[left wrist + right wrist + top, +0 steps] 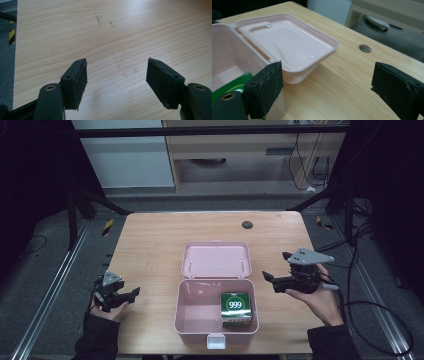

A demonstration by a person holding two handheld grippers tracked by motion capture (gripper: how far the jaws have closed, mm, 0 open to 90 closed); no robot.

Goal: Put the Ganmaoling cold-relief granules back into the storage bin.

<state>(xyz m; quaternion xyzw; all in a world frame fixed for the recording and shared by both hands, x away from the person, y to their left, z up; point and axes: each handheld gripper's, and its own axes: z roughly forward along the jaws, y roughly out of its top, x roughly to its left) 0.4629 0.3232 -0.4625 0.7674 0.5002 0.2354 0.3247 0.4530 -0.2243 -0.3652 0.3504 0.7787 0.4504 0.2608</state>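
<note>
The high view looks steeply down over the wooden table (150, 245); both gripper views skim it closely, the right sharing the pink box (294, 47).

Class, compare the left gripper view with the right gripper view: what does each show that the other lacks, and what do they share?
Left gripper view alone: dark scuff marks on the wood and a yellow-black striped strip on the floor. Right gripper view alone: the pink box with its open lid, a green packet inside, and a round hole. Both: the wooden table and two open black jaws.
</note>
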